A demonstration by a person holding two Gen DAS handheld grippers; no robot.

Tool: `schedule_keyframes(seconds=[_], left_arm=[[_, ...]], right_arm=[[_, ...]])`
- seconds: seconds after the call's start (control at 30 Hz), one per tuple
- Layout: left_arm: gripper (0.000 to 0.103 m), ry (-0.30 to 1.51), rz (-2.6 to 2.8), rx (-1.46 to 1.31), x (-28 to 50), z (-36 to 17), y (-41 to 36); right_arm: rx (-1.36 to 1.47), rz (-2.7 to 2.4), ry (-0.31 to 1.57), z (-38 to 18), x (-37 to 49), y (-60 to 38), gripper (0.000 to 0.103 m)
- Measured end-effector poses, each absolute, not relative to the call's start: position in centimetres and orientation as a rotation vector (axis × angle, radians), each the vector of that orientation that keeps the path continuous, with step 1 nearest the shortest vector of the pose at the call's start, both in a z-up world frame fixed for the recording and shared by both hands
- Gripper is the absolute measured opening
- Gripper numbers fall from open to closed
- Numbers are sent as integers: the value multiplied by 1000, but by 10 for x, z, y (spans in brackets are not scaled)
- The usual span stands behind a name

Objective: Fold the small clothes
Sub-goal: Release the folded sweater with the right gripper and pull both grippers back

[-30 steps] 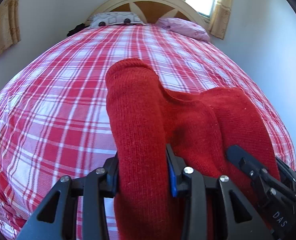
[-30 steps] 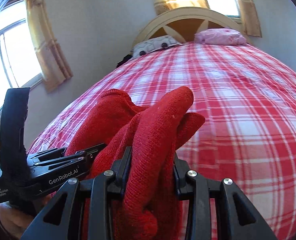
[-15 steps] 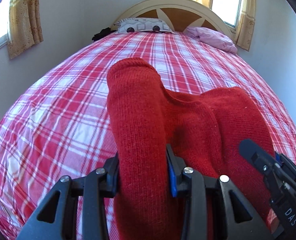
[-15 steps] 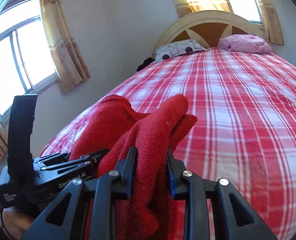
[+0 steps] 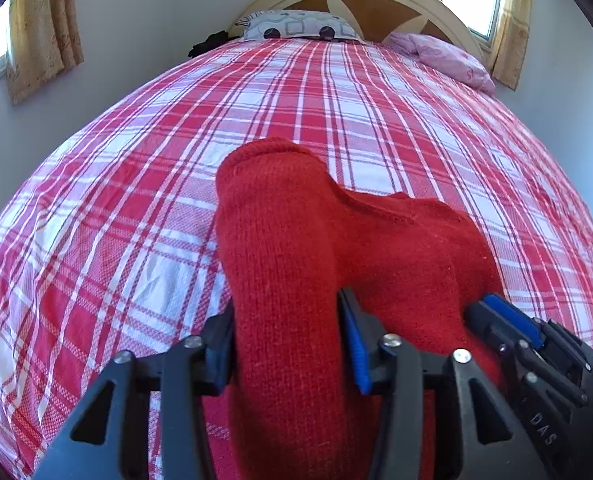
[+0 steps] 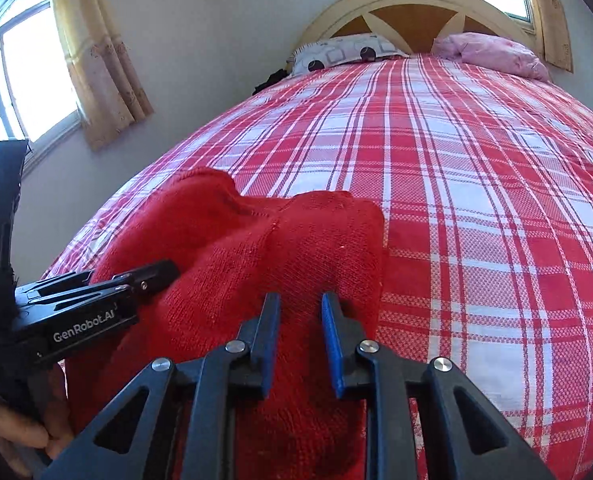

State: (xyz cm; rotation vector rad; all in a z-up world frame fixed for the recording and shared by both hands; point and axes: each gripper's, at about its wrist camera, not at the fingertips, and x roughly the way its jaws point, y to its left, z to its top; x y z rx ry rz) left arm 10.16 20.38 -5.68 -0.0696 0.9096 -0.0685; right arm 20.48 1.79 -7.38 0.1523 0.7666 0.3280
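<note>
A red knit garment (image 5: 336,248) lies over the near end of the bed, its far edge resting on the red and white checked bedspread (image 5: 336,92). My left gripper (image 5: 286,344) is shut on a thick fold of it on the left side. My right gripper (image 6: 298,336) is shut on the garment (image 6: 264,248) at its right corner, which lies flat on the bedspread (image 6: 476,168). The two grippers sit close, side by side; the right one shows in the left wrist view (image 5: 504,320) and the left one in the right wrist view (image 6: 152,276).
Two pillows lie at the headboard: a patterned white one (image 5: 296,28) and a pink one (image 5: 444,56). A wall and curtained window (image 6: 96,48) run along the left of the bed. A dark item (image 5: 208,42) lies beside the white pillow.
Both grippers have moved down and forward with the garment. The right corner, bunched and raised before, now lies spread on the bedspread. Both grips are unchanged.
</note>
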Motion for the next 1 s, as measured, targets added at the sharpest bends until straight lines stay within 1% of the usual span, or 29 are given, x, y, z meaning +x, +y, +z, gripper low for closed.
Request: schedule_keyframes(seconds=[0.03, 0.13, 0.23, 0.37, 0.57, 0.63, 0.77, 0.8, 0.9, 1.0], left_arm=[[60, 910, -58, -88, 99, -55, 208], [70, 912, -35, -131, 89, -47, 221], [76, 885, -2, -120, 72, -37, 223], [77, 869, -20, -83, 54, -41, 205], [77, 872, 18, -33, 41, -53, 189], [77, 885, 18, -32, 40, -56, 188], [77, 916, 20, -24, 29, -65, 185], [77, 914, 23, -15, 24, -65, 183], [77, 894, 18, -7, 9, -61, 180], [77, 878, 5, -12, -5, -52, 178]], right_arm=[[169, 330, 756, -69, 200, 13, 23], [202, 327, 716, -56, 180, 2, 23], [202, 353, 683, -45, 156, 1, 23], [132, 394, 695, -48, 134, 19, 23], [133, 382, 799, -78, 124, 29, 23], [151, 375, 808, -79, 121, 28, 23], [157, 389, 844, -79, 112, 29, 33], [167, 388, 845, -76, 107, 27, 33], [236, 363, 795, -64, 88, 15, 37], [250, 289, 704, -46, 66, 4, 49]])
